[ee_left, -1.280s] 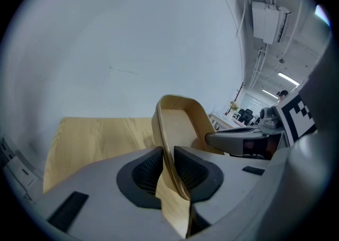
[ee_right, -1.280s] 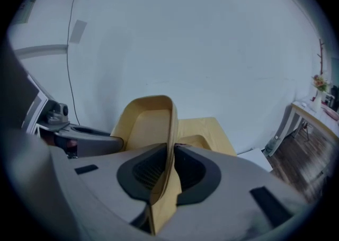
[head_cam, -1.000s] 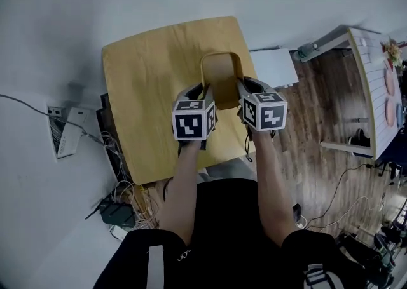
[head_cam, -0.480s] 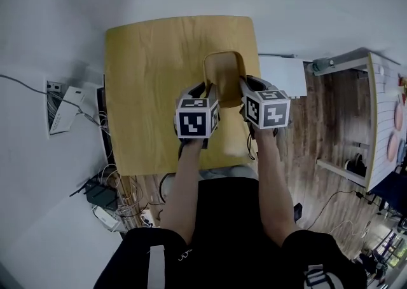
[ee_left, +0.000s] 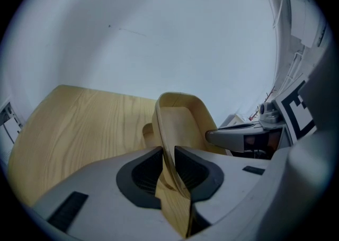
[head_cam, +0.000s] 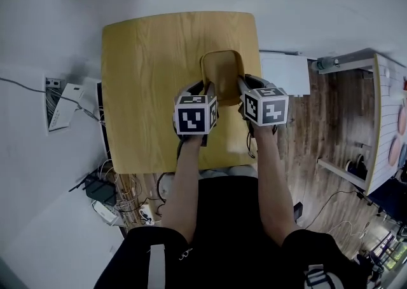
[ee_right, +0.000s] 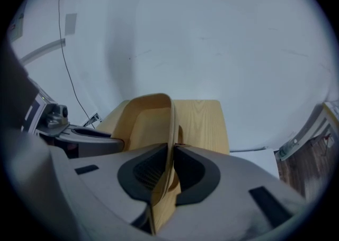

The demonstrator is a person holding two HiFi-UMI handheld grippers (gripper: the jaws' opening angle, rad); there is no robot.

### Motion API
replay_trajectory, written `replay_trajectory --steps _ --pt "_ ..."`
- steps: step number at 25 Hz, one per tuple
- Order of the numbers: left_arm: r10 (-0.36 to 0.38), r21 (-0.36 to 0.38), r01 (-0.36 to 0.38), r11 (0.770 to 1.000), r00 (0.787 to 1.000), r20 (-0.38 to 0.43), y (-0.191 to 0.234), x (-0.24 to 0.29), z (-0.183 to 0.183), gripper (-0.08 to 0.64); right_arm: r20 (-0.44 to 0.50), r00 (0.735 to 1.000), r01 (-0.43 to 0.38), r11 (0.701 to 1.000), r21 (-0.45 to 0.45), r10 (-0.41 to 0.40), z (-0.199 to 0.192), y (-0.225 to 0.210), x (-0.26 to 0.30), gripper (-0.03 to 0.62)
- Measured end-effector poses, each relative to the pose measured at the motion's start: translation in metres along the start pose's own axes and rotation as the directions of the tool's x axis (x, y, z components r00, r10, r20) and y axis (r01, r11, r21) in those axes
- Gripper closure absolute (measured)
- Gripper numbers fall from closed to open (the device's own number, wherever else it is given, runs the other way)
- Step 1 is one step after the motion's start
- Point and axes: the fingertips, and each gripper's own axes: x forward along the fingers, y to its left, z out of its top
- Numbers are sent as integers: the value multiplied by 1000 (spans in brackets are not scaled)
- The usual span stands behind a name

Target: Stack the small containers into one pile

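The light wooden, rounded-rectangular container (head_cam: 222, 68) is over the right-centre part of the square pale wooden table (head_cam: 146, 91). Its long axis runs away from the person, parallel to the table's side edges.

The left gripper (head_cam: 203, 87) is clamped on the container's left wall. Its pads press that thin wall from both sides. The right gripper (head_cam: 245, 84) is clamped the same way on the right wall.

Both grippers grip at the container's near end and are equally close to it. Any lowering toward the table probably requires both hands to move together.
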Motion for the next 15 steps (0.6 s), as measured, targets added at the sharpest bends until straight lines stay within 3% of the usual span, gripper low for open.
replay_trajectory --steps 6,15 --pt "23 24 -22 999 999 -27 -1 5 -8 457 -15 1000 -17 1000 14 17 -8 -4 7 554" --pt "48 29 -48 998 999 4 9 9 -5 423 13 1000 -16 1000 9 16 -8 -4 21 535"
